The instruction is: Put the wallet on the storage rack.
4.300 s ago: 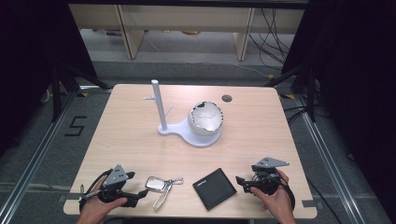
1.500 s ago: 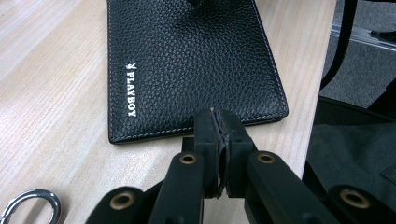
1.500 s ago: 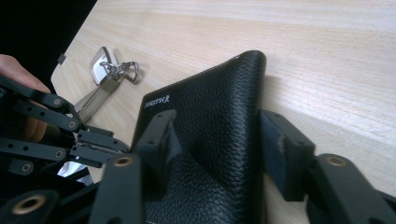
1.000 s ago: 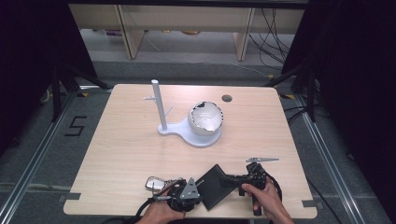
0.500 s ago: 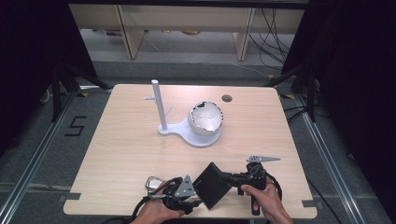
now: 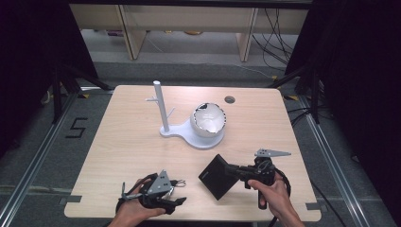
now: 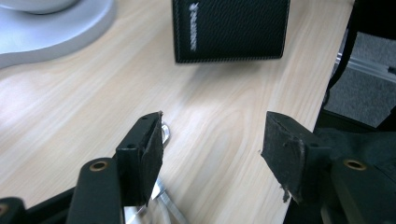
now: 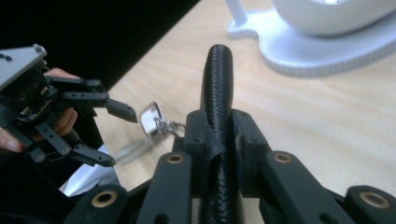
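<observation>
A black wallet [image 6: 216, 177] is lifted off the table, tilted on edge, with my right gripper [image 6: 232, 170] shut on its right edge. In the right gripper view the jaws [image 8: 218, 135] clamp the wallet's textured rim [image 8: 217, 79]. My left gripper [image 6: 178, 193] hovers at the front left, its jaws having just been opening, with nothing between them. In the left gripper view the left gripper [image 7: 215, 149] stands wide over bare wood, with the wallet [image 7: 229, 28] farther off. A bunch of keys [image 6: 176, 182] lies beside its tips.
A white stand with a pegged post [image 6: 160, 106] and a cracked white bowl [image 6: 208, 120] sits mid-table on its base [image 6: 187, 137]. A round cable hole [image 6: 230, 100] is at the back. The table's front edge [image 6: 189, 216] runs just under both hands.
My left gripper has let go of the wallet, opened, and drawn back to the left beside the keys. The right gripper has raised the wallet a little, still clamped.
</observation>
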The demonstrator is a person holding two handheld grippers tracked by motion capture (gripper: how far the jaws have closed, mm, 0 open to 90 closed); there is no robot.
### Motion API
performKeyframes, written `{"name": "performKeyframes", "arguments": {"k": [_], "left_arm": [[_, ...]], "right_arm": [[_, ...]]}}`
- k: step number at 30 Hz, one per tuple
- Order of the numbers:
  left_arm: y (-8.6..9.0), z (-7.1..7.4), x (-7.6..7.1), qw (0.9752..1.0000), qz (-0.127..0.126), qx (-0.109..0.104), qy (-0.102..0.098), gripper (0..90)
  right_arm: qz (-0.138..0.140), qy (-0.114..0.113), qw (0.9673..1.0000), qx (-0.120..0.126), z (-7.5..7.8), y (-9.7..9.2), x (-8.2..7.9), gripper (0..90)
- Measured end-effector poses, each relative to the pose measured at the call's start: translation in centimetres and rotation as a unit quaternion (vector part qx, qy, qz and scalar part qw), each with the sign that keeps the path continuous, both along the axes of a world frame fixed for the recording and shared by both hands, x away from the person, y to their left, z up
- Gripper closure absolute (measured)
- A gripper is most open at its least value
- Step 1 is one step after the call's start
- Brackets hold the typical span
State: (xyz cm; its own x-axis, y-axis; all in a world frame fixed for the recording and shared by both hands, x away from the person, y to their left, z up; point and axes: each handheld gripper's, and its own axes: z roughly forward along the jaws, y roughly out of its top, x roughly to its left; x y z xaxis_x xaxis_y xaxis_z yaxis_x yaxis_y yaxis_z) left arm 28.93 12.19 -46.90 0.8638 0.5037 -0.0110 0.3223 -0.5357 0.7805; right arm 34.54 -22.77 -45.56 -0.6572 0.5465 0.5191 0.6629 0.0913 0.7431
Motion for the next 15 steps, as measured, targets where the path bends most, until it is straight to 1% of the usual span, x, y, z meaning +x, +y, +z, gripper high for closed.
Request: {"name": "performKeyframes", "arguments": {"k": [1,2,3,4,5,6,7,8,9,10,11,12,13,14,15], "left_arm": [[0.5,0.0,-0.2,0.9999,0.009,-0.012,0.006,37.7],[1.1,0.1,-0.2,0.9998,0.014,-0.013,0.001,37.5],[1.8,0.1,-0.2,0.9998,0.018,-0.010,-0.002,37.0],[2.3,0.1,-0.2,0.9997,0.022,-0.011,0.000,37.0],[3.3,0.0,-0.3,0.9992,0.037,-0.012,0.000,36.4],[3.3,0.0,-0.3,0.9992,0.037,-0.012,0.000,36.0],[3.7,0.0,-0.3,0.9991,0.041,-0.008,-0.001,35.3],[4.0,-0.1,-0.3,0.9988,0.048,-0.012,0.001,35.3],[4.5,-0.3,-0.2,0.9984,0.055,-0.014,0.002,34.5],[4.5,-0.3,-0.2,0.9984,0.055,-0.014,0.002,34.3],[4.7,-0.5,-0.1,0.9979,0.062,-0.018,0.002,34.3],[4.8,-0.6,0.0,0.9979,0.063,-0.018,0.003,34.2],[4.9,-0.6,0.1,0.9973,0.070,-0.020,0.007,33.6],[4.9,-0.6,0.1,0.9973,0.070,-0.020,0.007,33.3],[5.0,-0.7,0.2,0.9971,0.072,-0.022,0.007,32.8]], "right_arm": [[0.001,-0.005,1.0000,-0.001,0.2,-0.1,0.1,78.5],[-0.005,-0.005,1.0000,-0.002,0.4,0.0,0.3,78.5],[-0.006,-0.016,0.9998,0.001,1.0,-0.2,0.6,78.5],[-0.006,-0.016,0.9998,0.001,1.0,-0.2,0.6,78.5],[-0.011,-0.014,0.9998,0.008,1.6,-0.3,0.9,78.5],[-0.011,-0.014,0.9998,0.008,1.6,-0.3,0.9,78.5],[-0.016,-0.024,0.9996,0.006,2.0,-0.4,1.5,78.5],[-0.016,-0.024,0.9996,0.006,2.0,-0.4,1.5,78.5],[-0.023,-0.024,0.9994,0.009,2.7,-0.5,1.9,78.5],[-0.023,-0.024,0.9994,0.009,2.7,-0.5,1.9,78.5],[-0.025,-0.027,0.9993,0.008,2.8,-0.5,2.2,78.4],[-0.033,-0.026,0.9991,0.006,3.1,-0.6,2.6,78.4],[-0.035,-0.047,0.9983,0.003,3.4,-0.9,3.3,78.5],[-0.035,-0.047,0.9983,0.003,3.4,-0.9,3.3,78.5],[-0.046,-0.037,0.9982,0.010,3.8,-1.0,3.9,78.4]]}}
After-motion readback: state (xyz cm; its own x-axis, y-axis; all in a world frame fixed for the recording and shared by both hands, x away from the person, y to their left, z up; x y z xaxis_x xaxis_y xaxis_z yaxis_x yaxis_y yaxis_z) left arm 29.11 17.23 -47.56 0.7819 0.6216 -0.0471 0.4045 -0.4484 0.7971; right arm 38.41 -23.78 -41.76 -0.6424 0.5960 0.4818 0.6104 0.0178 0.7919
